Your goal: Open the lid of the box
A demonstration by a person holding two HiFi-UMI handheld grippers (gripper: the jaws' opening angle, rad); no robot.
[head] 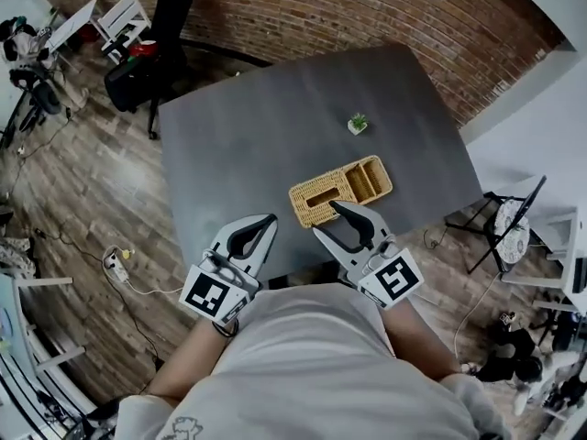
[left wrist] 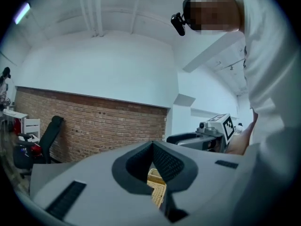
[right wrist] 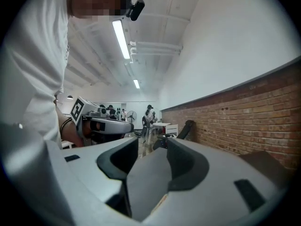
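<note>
A woven wicker box (head: 339,191) lies on the dark grey table (head: 248,136) in the head view. Its left part carries a slotted lid and its right part shows open compartments. My right gripper (head: 326,220) stands open at the box's near edge, one fingertip over the rim, nothing between the jaws. In the right gripper view the right gripper (right wrist: 153,147) shows only bare table in its gap. My left gripper (head: 271,218) hangs to the left of the box near the table's front edge, shut on nothing. A bit of wicker box (left wrist: 157,189) shows below the left gripper's (left wrist: 153,145) joined tips.
A small potted plant (head: 358,124) stands behind the box. A black office chair (head: 138,71) is beyond the table's far left corner, and a folding chair (head: 509,223) stands at the right. A power strip (head: 115,264) lies on the wooden floor at the left.
</note>
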